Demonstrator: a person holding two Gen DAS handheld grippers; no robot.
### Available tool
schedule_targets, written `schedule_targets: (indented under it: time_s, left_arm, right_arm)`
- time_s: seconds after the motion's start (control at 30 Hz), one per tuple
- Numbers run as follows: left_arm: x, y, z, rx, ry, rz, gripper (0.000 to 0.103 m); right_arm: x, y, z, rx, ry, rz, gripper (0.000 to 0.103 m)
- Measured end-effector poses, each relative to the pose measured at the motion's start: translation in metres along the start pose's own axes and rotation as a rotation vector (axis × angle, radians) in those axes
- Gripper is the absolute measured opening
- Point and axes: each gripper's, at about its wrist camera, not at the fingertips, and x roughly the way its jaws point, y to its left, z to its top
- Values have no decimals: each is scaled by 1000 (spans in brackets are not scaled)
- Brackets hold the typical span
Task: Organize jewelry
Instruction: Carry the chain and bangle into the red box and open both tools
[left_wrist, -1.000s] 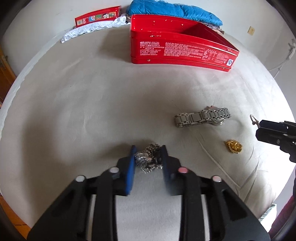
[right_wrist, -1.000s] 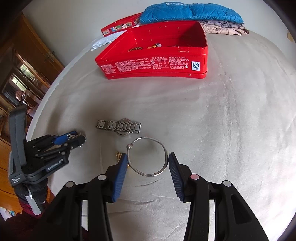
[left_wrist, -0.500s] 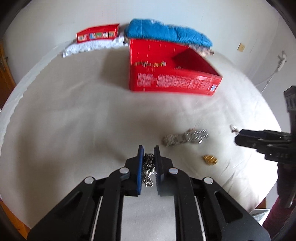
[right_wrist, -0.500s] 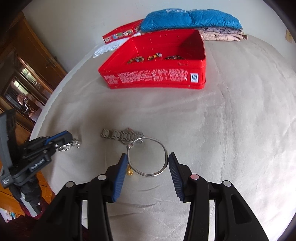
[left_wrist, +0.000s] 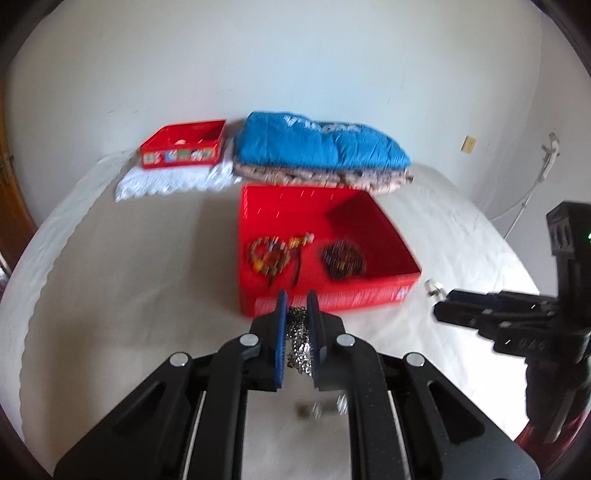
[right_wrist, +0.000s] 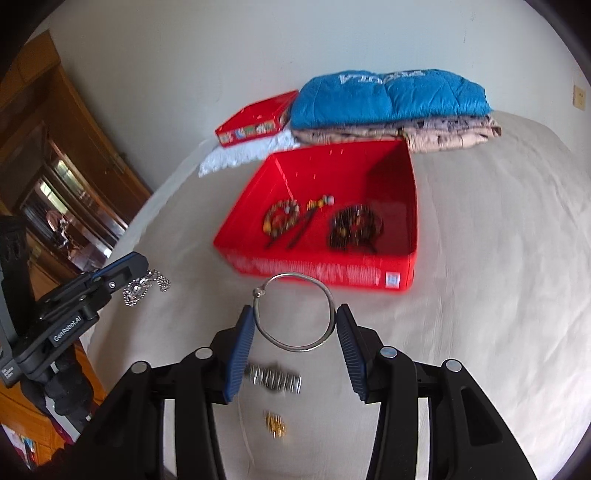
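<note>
My left gripper (left_wrist: 296, 304) is shut on a silver chain (left_wrist: 300, 341), held in the air just before the red box (left_wrist: 255, 254); the chain also shows in the right wrist view (right_wrist: 146, 286). My right gripper (right_wrist: 295, 319) is shut on a silver bangle (right_wrist: 330, 300), held above the bed in front of the red box (right_wrist: 321, 271). Beaded bracelets (right_wrist: 282, 218) lie inside the box. A metal watch (right_wrist: 275, 380) and a gold piece (right_wrist: 275, 424) lie on the bed below the right gripper.
A folded blue quilt (left_wrist: 317, 144) on patterned cloth sits behind the box. A small red box (left_wrist: 184, 146) rests on a white lace cloth (left_wrist: 166, 182) at the back left. A wooden cabinet (right_wrist: 44, 147) stands left of the bed.
Both grippers have risen and moved toward the red box, carrying the chain and the bangle. The watch and gold piece stay on the bed, now below.
</note>
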Motion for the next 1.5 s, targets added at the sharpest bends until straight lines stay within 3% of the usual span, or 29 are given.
schedule_targets:
  time_s: [0.17,0.27,0.47,0.67,1.0,1.1,1.17,1.23,1.4,1.5]
  left_arm:
    - [36,-4,38,-16,-13,-20,9]
    - [76,-4,51,-33,30,-44,9]
    - [146,7,49,-54,142,-52,9]
    - [175,16,44,-41,187,-20,9]
    - [159,15,44,-35,152,7,11]
    - [145,14,45,-39,116,24,26]
    - [130,11,46,-37,67,48,46]
    - [118,9,46,-29,32,62,54]
    - [83,2,39,-19,-19,62,64]
    - [62,0,30,-6,-50,85,70]
  right_arm:
    - [33,-14,38,21,1,-24,46]
    - [57,-24,53,42,30,-36,46]
    - [105,-36,64,38,75,-99,46]
    - [124,-40,62,20,98,-135,47]
    - [99,-37,63,26,39,-121,47]
    - [90,-37,64,39,5,-117,54]
    - [84,-37,64,47,-18,-117,64]
    - [76,-37,62,57,-34,-107,71]
    - [54,-36,50,71,-60,-82,78]
    - [40,-30,37,58,-83,-93,87]
